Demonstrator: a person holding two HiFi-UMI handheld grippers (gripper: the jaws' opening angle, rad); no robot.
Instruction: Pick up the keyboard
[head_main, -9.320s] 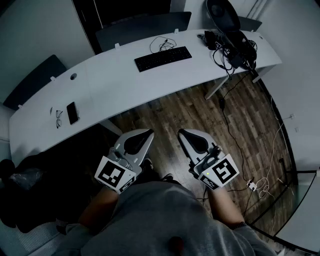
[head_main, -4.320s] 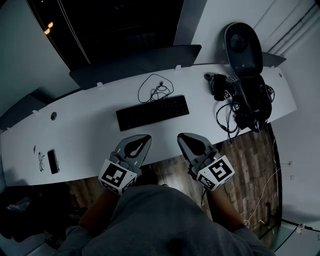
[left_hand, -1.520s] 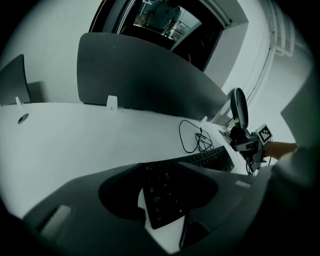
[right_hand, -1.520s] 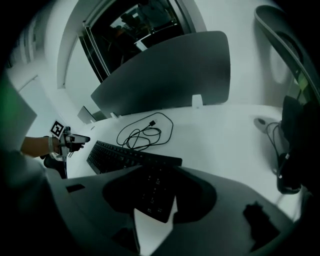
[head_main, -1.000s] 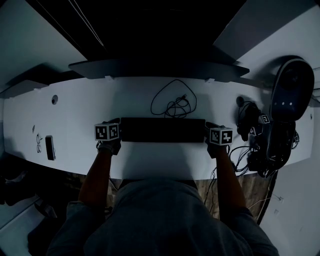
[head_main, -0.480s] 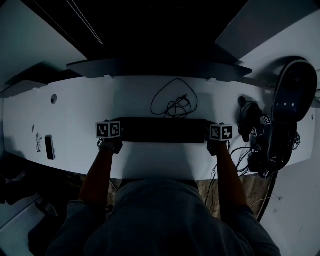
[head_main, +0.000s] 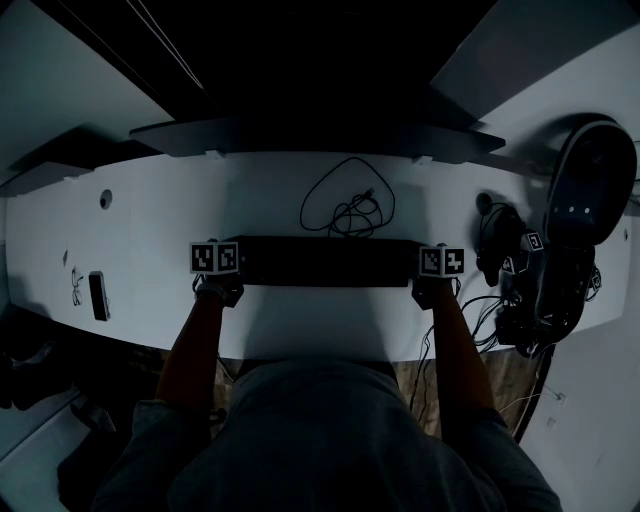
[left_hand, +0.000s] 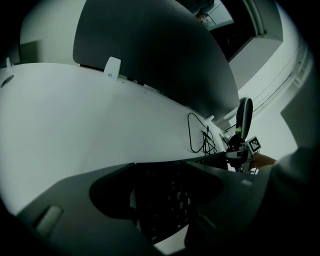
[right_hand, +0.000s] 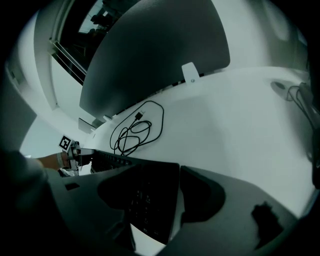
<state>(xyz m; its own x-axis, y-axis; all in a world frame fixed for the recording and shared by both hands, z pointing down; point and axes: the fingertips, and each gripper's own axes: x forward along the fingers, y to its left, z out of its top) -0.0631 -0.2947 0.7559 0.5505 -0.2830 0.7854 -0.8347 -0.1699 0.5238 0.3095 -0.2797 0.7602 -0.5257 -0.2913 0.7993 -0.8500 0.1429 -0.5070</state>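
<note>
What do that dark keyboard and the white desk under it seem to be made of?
Keyboard: probably plastic, matt black; its keys show no shine in the dim light.
Desk: looks like laminate or painted board, smooth and white with a soft even sheen, and no wood grain visible.
Both are guesses from looks alone.

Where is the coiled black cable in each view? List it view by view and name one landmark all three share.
Head view: the coiled black cable lies at upper centre, just beyond the keyboard.
Left gripper view: right of centre, beyond the keyboard.
Right gripper view: left of centre, beyond the keyboard.
Shared landmark: the keyboard, nearer the camera than the cable in all three.
</note>
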